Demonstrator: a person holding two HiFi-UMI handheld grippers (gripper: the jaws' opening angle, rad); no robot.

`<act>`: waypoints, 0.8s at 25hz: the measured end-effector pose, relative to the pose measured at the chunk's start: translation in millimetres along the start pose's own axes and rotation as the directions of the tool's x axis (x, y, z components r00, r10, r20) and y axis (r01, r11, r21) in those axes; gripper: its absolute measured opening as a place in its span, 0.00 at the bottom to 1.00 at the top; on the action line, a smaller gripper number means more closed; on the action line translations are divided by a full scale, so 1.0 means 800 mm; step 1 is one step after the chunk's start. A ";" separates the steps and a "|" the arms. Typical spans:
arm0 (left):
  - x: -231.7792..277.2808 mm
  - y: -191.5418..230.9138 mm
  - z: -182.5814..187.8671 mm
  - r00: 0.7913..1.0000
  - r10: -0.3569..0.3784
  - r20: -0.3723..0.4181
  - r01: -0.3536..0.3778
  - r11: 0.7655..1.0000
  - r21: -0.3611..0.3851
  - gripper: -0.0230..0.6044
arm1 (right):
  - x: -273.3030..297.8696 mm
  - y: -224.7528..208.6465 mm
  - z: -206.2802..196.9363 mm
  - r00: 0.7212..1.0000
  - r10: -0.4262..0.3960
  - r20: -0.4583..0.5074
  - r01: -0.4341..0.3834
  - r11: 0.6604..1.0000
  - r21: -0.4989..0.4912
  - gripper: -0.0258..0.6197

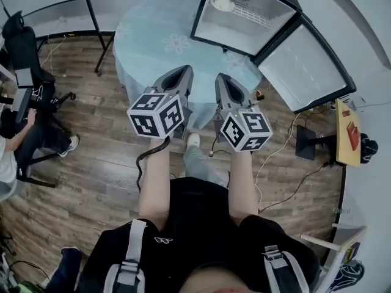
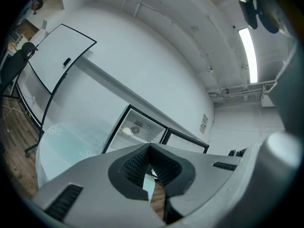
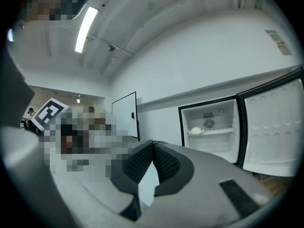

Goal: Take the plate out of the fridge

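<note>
Both claws are held up in front of the open fridge (image 1: 244, 26), well apart from it. The left claw (image 2: 148, 147) is clenched tight. Its two dark pads (image 2: 135, 165) press together at the tips, and nothing is in it. The right claw (image 3: 153, 144) is clenched the same way and is empty too.

The plate (image 3: 196, 130) sits on the top shelf (image 3: 216, 132) inside the fridge, at the left end. It is very small in every view, just a white lump, so I cannot tell if something lies on it.

The fridge door (image 1: 305, 66) hangs wide open on the right of the fridge. In both claw views the claw's own grey body hides the bottom of the fridge.

A round, pale blue table (image 1: 159, 35) with flowers on it is just left of the fridge. In the head view the claws cover its near edge. I cannot tell if the fridge stands on the table or behind it.

Far left of the fridge, a sitting person (image 1: 24, 133) is cut off by the picture edge.
</note>
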State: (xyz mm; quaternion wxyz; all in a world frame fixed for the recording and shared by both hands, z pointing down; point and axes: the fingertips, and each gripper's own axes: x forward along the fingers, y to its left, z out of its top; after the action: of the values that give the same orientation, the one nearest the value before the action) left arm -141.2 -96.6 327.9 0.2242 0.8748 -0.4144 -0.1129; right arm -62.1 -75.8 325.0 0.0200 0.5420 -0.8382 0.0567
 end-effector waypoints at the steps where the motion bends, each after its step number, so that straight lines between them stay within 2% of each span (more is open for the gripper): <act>1: 0.008 -0.003 -0.001 1.000 -0.004 -0.001 0.004 1.000 0.000 0.02 | 0.000 -0.008 0.000 1.000 -0.005 0.000 0.005 1.000 0.000 0.05; 8: 0.057 -0.021 -0.007 0.999 -0.040 0.003 0.040 0.999 0.008 0.02 | 0.020 -0.054 -0.004 0.999 -0.020 -0.025 0.020 1.000 0.012 0.05; 13: 0.086 0.023 -0.009 0.999 0.025 0.033 -0.023 0.998 -0.063 0.02 | 0.050 -0.069 -0.027 0.996 0.011 -0.083 -0.010 1.000 0.005 0.05; 16: 0.106 0.047 -0.013 0.996 0.069 0.053 -0.063 0.993 -0.103 0.02 | 0.062 -0.100 -0.038 0.994 -0.010 -0.109 0.013 0.999 0.029 0.05; 20: 0.145 0.064 -0.028 0.996 0.077 0.042 -0.070 0.988 -0.141 0.02 | 0.078 -0.142 -0.052 0.991 -0.042 -0.127 0.050 0.997 0.062 0.05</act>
State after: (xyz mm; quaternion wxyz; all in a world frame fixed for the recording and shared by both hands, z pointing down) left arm -93.8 -208.5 371.0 0.2789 0.8382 -0.4428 -0.1538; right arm 14.4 -173.1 380.3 0.0563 0.5568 -0.8204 0.1173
